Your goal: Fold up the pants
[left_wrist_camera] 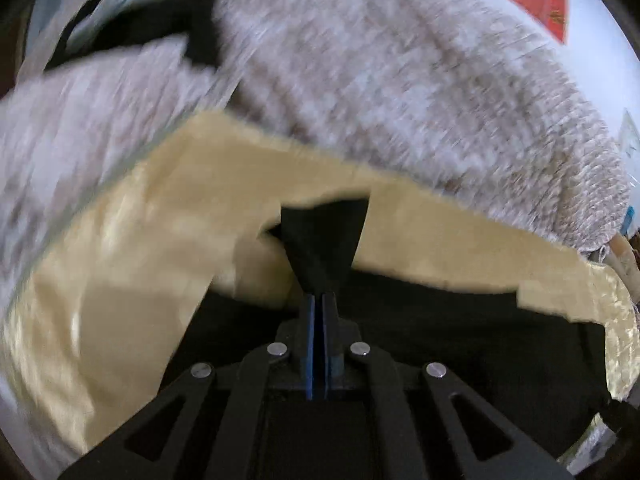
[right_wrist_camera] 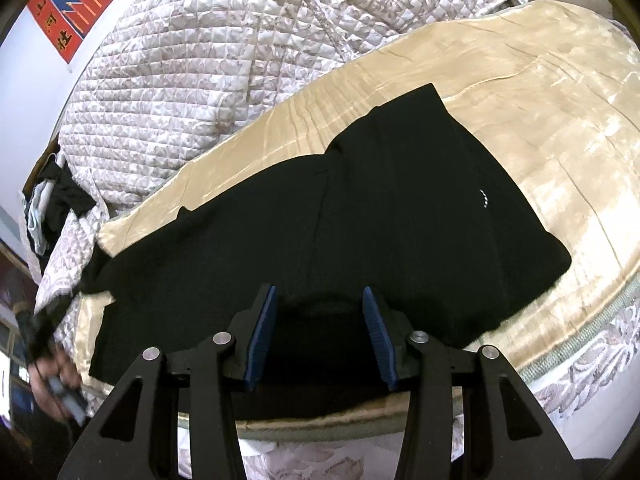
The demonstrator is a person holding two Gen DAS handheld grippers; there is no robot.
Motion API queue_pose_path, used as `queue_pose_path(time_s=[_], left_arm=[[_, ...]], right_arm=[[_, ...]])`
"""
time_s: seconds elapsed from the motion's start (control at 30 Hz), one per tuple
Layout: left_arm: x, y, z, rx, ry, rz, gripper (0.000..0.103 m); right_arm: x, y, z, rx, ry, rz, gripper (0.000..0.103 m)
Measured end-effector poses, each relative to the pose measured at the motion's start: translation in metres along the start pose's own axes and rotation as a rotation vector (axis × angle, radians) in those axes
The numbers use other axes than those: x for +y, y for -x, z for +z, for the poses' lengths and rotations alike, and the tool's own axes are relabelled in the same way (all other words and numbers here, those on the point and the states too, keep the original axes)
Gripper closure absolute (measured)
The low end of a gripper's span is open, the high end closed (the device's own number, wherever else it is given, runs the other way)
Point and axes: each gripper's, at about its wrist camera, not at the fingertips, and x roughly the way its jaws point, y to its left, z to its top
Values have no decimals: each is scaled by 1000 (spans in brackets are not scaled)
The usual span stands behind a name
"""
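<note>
Black pants (right_wrist_camera: 400, 216) lie spread on a cream satin sheet (right_wrist_camera: 540, 120) on the bed, one end folded over. My right gripper (right_wrist_camera: 320, 300) is open, its blue pads (right_wrist_camera: 262, 336) just above the near edge of the pants, holding nothing. My left gripper (left_wrist_camera: 319, 300) is shut on a corner of the black pants (left_wrist_camera: 324, 240) and lifts it off the sheet (left_wrist_camera: 120, 280); that view is motion-blurred. The left gripper with the hand holding it also shows in the right wrist view (right_wrist_camera: 48, 344) at the far left, with fabric stretched toward it.
A quilted grey-white blanket (right_wrist_camera: 180, 92) is heaped along the far side of the bed. Dark and light clothes (right_wrist_camera: 56, 204) lie at its left end. A red and blue poster (right_wrist_camera: 76, 8) hangs on the white wall. The bed edge has a patterned valance (right_wrist_camera: 580, 364).
</note>
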Motion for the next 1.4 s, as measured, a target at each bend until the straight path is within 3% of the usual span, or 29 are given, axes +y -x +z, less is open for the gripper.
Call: queue_pose_path(time_s=[0.2,0.27,0.33,0.4,0.57,0.77,0.83,1.3,1.33,1.4], left_arm=[[32,-7,-28,85,106,0,97],[39,-7,-27,89,148,-36,88],[47,-7,-26,86,193,-70,59],[53,-7,-26,78,249,-126,53],[61,-14,-22,79,329,-175,49],[54,-23,-15,67,290,-130,53],[53,-26,-14,71,276,-115,62],[53,-40,-9,92,246,-49,96],[52,-41,-9,91,242,-47,97],[50,-40,-9,89,231,-45,99]], right_arm=[[-6,10,-4,-20,-25,21,58],[-8,15,-5,-36,-28,16,58],[-10,18,-6,-45,-36,24,58],[-11,20,-9,-50,-39,27,58],[-11,25,-17,-59,-56,39,58],[-16,19,-24,-29,-110,25,58],[-19,19,-25,-35,-129,22,58],[-51,20,-9,-151,-322,2,58],[-50,22,-7,-161,-317,2,59],[-49,24,-1,-179,-322,-14,78]])
